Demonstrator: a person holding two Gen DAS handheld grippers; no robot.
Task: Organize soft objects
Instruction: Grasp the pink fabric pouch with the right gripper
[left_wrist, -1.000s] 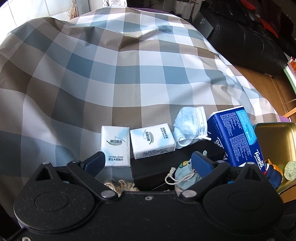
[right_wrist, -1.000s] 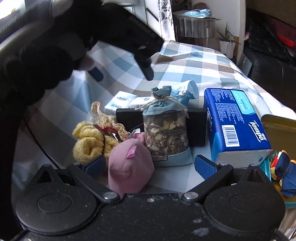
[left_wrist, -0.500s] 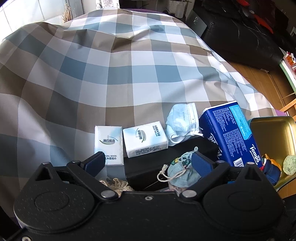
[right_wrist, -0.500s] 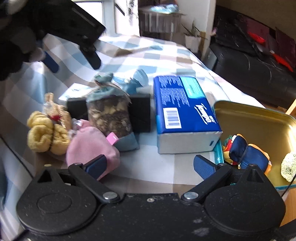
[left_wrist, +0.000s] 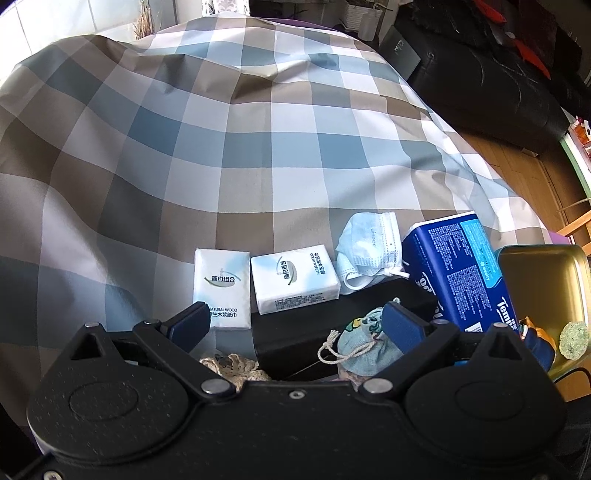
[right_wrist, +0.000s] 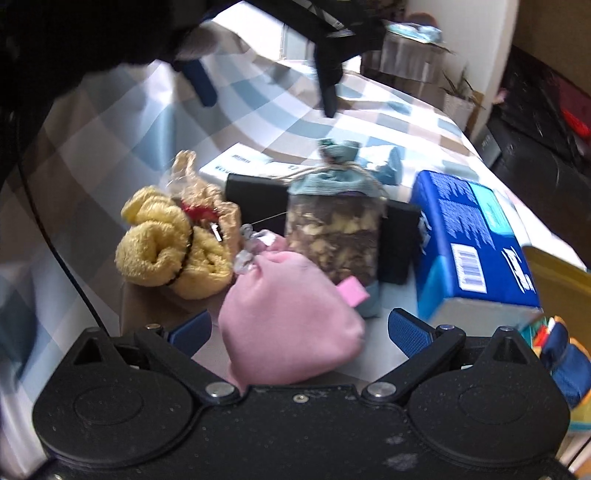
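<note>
Here, pink pouch (right_wrist: 288, 314) dead ahead between the wide-spread, empty right gripper (right_wrist: 299, 328), nearer than the raised, equally wide left gripper (left_wrist: 295, 321).

Left wrist view: looks down and forward from above the checked cloth (left_wrist: 258, 155), past a black box (left_wrist: 332, 325) toward two white tissue packs (left_wrist: 221, 284) and a face mask (left_wrist: 365, 251), all near the lens. Right wrist view: sits lower and nearer, level with a pink pouch (right_wrist: 288, 317) between its fingers, facing a sachet (right_wrist: 332, 221) and yellow towel roll (right_wrist: 166, 251). Both views share the blue tissue pack (left_wrist: 461, 273), sachet, box and cloth; the right view also shows the left gripper (right_wrist: 269, 92) overhead.
</note>
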